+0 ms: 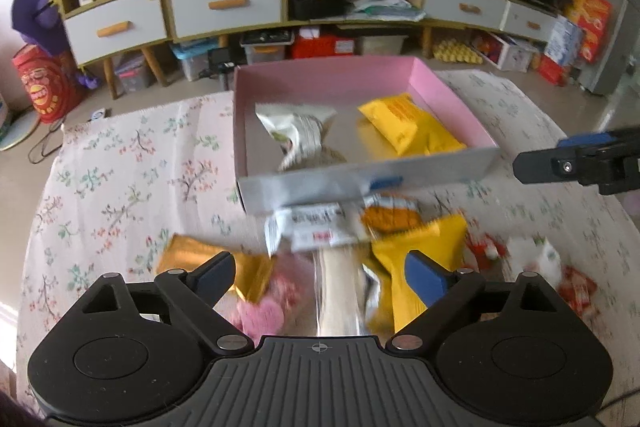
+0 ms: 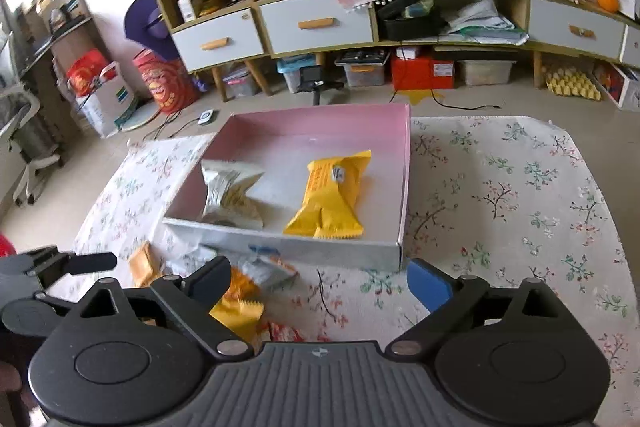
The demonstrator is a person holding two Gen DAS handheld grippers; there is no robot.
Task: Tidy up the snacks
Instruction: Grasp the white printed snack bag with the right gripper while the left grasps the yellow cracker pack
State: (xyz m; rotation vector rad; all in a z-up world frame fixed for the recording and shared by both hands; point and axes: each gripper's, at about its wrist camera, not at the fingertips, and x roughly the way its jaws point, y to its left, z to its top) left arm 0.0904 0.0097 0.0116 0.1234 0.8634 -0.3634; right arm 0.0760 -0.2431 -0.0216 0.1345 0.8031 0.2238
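A pink-lined open box stands on the flowered tablecloth and holds a yellow snack pack and a silver-white pack. My left gripper is open above a pile of loose snacks in front of the box: a white pack, a yellow pack, a gold pack, a pink heart pack. My right gripper is open and empty, near the box's front right corner. It shows at the right in the left wrist view.
Red and white snacks lie at the right of the pile. The flowered tablecloth covers the table. Beyond the far edge stand a low cabinet with drawers, storage bins and bags on the floor.
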